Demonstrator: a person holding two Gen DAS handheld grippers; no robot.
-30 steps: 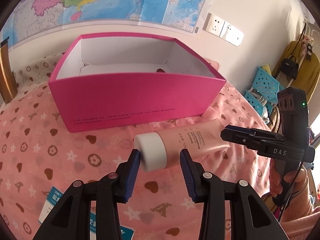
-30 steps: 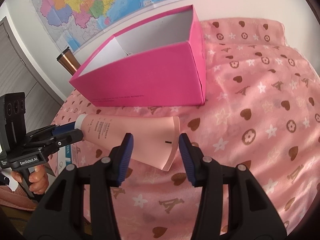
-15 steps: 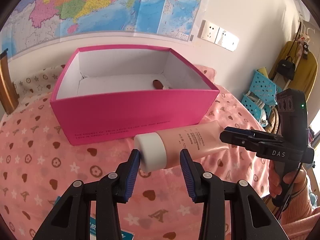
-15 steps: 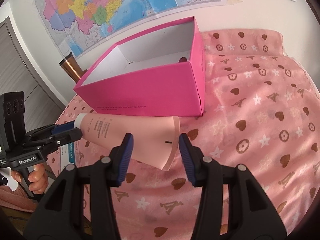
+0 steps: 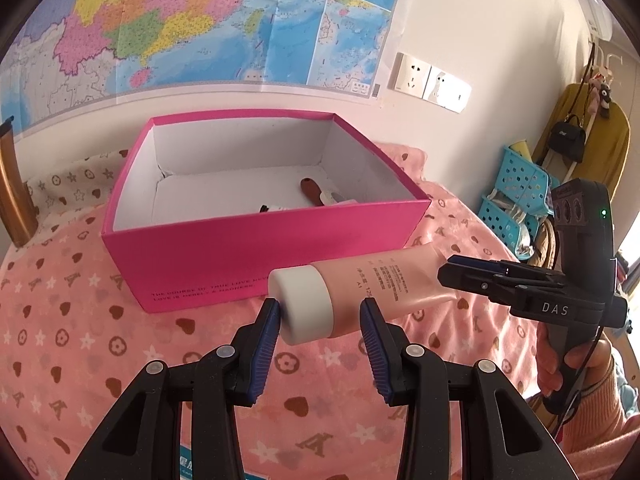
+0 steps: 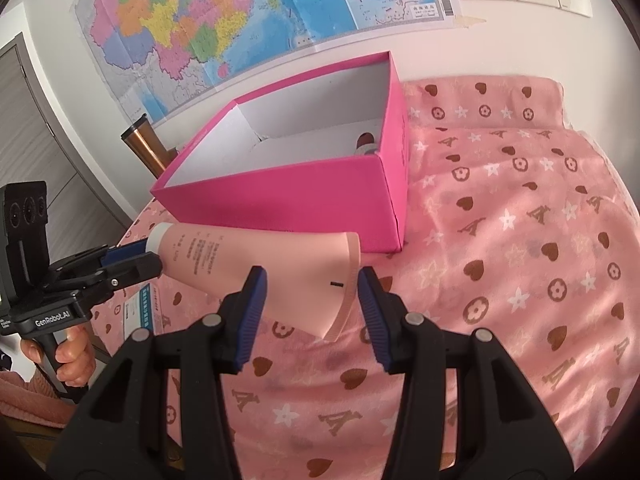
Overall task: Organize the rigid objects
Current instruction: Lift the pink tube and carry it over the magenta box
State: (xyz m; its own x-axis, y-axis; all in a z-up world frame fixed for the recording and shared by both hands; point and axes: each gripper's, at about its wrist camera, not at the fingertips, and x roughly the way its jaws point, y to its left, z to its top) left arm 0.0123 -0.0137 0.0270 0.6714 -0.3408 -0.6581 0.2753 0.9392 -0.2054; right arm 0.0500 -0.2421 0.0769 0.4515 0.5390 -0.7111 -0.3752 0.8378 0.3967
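A pink tube (image 5: 384,284) with a white cap (image 5: 304,304) hangs level in the air, just in front of the open pink box (image 5: 260,256) on the bed. My left gripper (image 5: 320,320) is shut on the cap end. My right gripper (image 6: 310,296) is shut on the flat crimped tail of the tube (image 6: 304,264). In the left wrist view the right gripper (image 5: 472,276) reaches in from the right. In the right wrist view the left gripper (image 6: 132,260) reaches in from the left. Inside the box lie a brown-handled object (image 5: 312,192) and a small white item (image 5: 274,208).
A pink patterned blanket (image 6: 520,280) covers the bed. A blue printed card (image 6: 140,312) lies near its front edge. A copper-coloured flask (image 6: 148,148) stands left of the box. Blue baskets (image 5: 516,200) and hanging bags are at the right, with a wall map behind.
Both grippers have risen a little with the tube, so its cap now sits against the box's front wall. More of the box's inside shows.
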